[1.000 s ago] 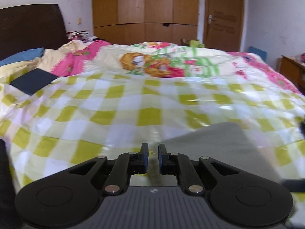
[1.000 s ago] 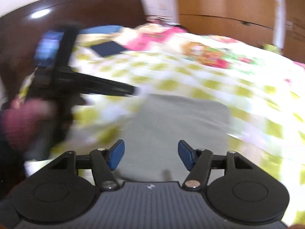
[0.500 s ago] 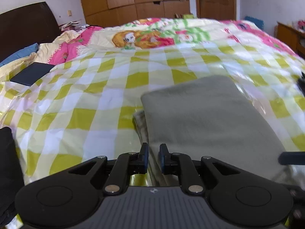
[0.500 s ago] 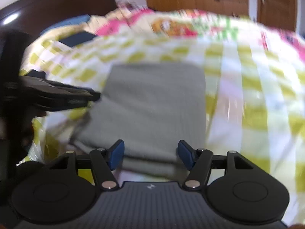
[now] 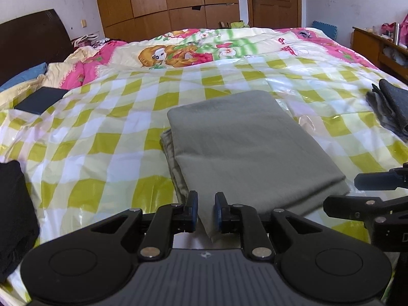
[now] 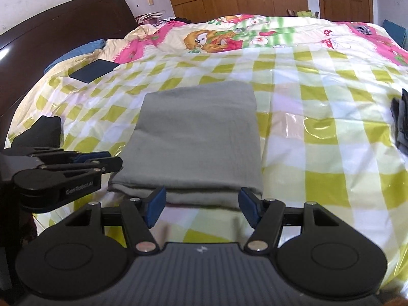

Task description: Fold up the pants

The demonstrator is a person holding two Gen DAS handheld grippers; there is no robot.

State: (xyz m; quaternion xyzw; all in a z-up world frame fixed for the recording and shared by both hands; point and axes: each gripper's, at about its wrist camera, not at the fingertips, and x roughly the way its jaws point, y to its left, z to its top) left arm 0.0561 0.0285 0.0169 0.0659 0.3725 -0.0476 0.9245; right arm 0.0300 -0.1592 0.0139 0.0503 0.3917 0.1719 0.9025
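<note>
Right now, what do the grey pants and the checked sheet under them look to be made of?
The pants: soft matte woven cloth, likely cotton, with no shine and stacked layers at the near edge. The checked sheet: probably thin plastic, glossy, showing bright glare and crinkled creases.

Left gripper (image 5: 205, 207) tilted forward and down, jaws narrow, only a slim gap between the blue pads (image 5: 218, 210); they have just been opening a little, nothing pressed between them. Right gripper (image 6: 202, 204) tilted down too, jaws wide apart, just opened slightly more, nothing gripped. Grippers sit side by side: in the right wrist view the left gripper shows at the left edge, fingers lying flat and pointing inward. No hand or sleeve visible in either view.
</note>
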